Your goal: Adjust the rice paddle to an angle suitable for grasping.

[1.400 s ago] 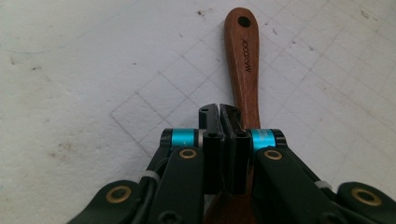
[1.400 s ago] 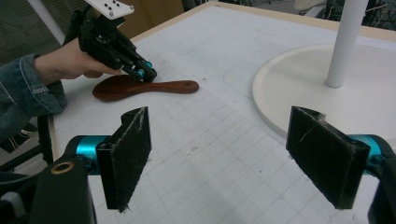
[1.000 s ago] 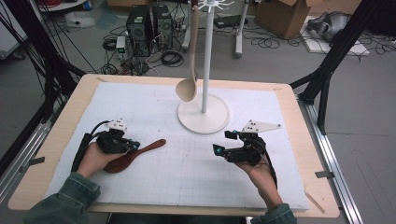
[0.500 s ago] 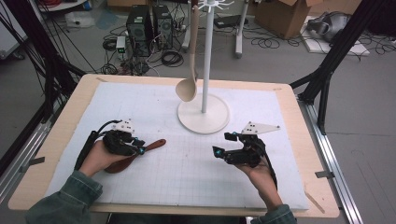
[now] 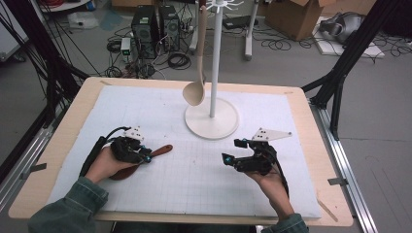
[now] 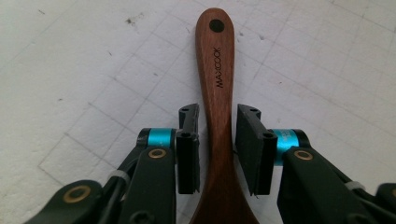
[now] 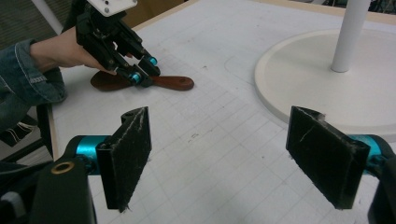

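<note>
Dark wooden spoon flat on the tabletop, left of the white stand. Straddled at the handle by the left hand-held gripper, jaws just closing, narrow gaps remaining, not yet clamped. Right hand-held gripper below the stand, jaws wide apart, nothing between.

stand base behind open mat

left claw low over the tabletop, jaws just been closing, narrowly parted, pads touching nothing. right claw held level, jaws wide apart, nothing between them.
</note>
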A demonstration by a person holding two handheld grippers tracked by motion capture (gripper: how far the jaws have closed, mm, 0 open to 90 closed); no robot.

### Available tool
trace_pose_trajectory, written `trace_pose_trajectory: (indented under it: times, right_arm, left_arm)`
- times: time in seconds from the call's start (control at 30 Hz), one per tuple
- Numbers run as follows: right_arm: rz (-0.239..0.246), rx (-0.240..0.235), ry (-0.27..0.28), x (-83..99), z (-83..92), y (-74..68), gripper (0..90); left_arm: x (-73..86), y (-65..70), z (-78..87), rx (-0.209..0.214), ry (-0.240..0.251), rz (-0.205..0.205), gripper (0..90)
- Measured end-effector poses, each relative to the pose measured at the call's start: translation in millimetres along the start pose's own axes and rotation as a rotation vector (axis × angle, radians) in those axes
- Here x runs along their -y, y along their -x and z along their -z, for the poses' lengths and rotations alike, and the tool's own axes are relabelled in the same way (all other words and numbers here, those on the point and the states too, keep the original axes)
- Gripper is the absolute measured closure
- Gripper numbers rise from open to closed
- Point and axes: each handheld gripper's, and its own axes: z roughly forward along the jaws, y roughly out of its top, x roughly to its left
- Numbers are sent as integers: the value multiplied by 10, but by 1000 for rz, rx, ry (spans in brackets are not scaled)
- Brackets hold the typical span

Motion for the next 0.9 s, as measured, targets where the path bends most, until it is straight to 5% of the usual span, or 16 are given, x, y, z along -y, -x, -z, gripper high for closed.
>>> trace_pose_trajectory:
  times: [0.07,0.63,0.9]
  right_arm:
    - [-5,-1,-3,0,-6,-6,218]
    - [0,-5,-27,-6,-87,-15,224]
    - [6,-8,-36,-9,-114,-35,224]
  left_arm:
    - [-6,8,6,-15,-16,-30,746]
    - [-3,32,27,1,3,-27,778]
    - [26,33,52,-4,-34,-29,753]
